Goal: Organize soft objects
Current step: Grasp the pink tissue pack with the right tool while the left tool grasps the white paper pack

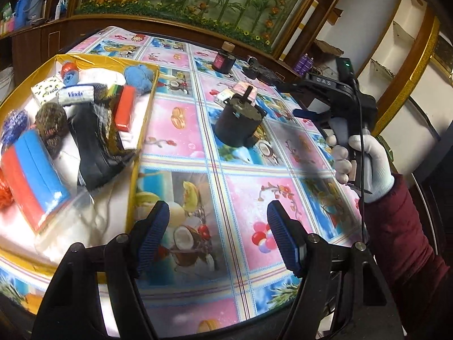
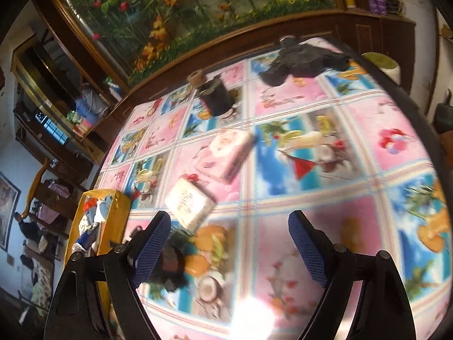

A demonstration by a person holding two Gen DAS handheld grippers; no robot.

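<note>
Left gripper (image 1: 218,238) is hovering over the patterned tablecloth (image 1: 198,130) just beside the yellow box (image 1: 143,130), jaws wide with nothing between them. Right gripper (image 2: 229,243) is also gaping empty, held by a white-gloved hand (image 1: 365,164). Soft items are sitting packed in the box; a pink tissue pack (image 2: 226,153) and a white tissue pack (image 2: 189,204) are lying loose on the cloth.

"Vinda" stands on a white tissue pack (image 1: 76,95); "DAS" on the right hand-held gripper (image 1: 308,113).
</note>
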